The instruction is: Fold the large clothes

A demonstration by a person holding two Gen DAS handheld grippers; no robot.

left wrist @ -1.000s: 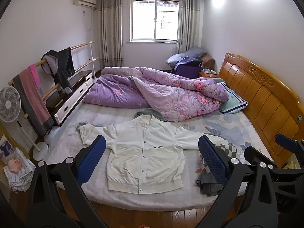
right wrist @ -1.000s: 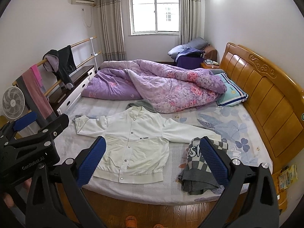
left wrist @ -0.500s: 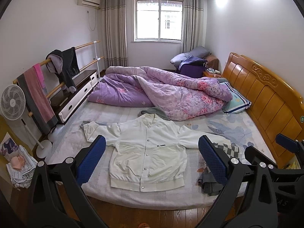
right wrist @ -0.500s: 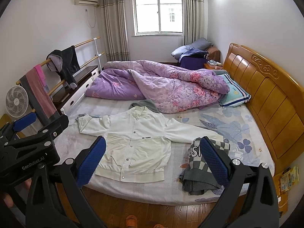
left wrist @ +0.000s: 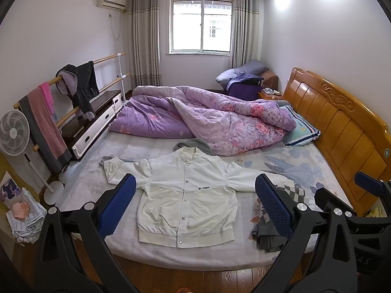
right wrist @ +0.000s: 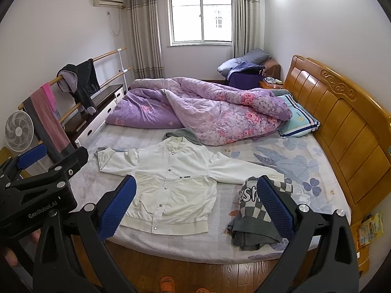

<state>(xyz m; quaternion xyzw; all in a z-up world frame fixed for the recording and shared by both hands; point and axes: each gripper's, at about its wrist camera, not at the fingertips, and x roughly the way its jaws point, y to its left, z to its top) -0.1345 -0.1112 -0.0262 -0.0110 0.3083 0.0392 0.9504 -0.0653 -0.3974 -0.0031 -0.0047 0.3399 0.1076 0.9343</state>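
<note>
My white jacket [left wrist: 185,195] lies spread flat, snaps closed, at the near edge of the bed [left wrist: 305,161]; its chest tag reads "ALL THINGS"; just right of it sits a checkered grey garment [right wrist: 256,217]; my left gripper [left wrist: 195,205] and right gripper [right wrist: 196,206] hang released, empty; "GenRobot.AI" marks the left one.

Bright, evenly lit room, sharp, with strong fisheye warp.
Daylight enters through the window [left wrist: 200,25], which is blown out white; two glare spots burn on the wall to its right. Shadows on the bed [left wrist: 151,151] below the window are soft. Straight lines bow far from the window; corners vignette to black.
</note>
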